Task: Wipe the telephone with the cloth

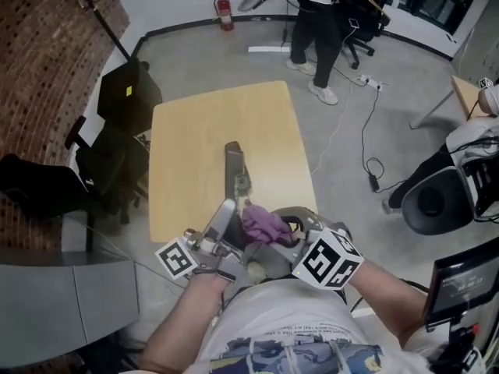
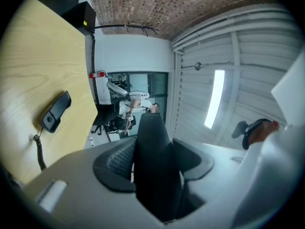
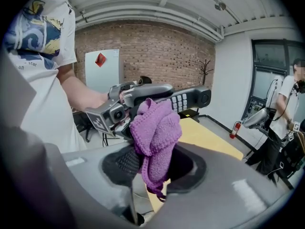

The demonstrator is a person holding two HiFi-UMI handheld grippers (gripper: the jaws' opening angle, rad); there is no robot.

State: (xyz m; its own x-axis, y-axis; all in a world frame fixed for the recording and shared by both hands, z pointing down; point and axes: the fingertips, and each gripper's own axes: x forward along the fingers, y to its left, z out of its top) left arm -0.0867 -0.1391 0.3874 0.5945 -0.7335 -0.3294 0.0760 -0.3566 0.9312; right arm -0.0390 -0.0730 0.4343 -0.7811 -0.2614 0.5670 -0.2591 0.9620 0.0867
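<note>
The person stands at the near end of the wooden table (image 1: 203,123) with both grippers raised just above its near edge. The left gripper (image 2: 153,159) is clamped on one end of the black handset (image 3: 190,98). The handset is lifted clear of the table and reaches out over it, with its keypad side facing the right gripper.

The right gripper (image 3: 152,168) has its jaws closed on a purple knitted cloth (image 3: 155,132). The cloth bunches up out of the pads, and a short tail hangs below them. Its bunched top lies against the handset beside the left gripper's jaws, on the near side of the keypad.

The telephone's base (image 2: 56,111) lies flat on the table below the handset. A coiled cord (image 2: 40,151) trails from it toward the table's near edge.

Past the far end of the table another person (image 1: 316,29) stands on the grey floor. A red fire extinguisher (image 1: 225,12) stands against the wall beyond that end.
</note>
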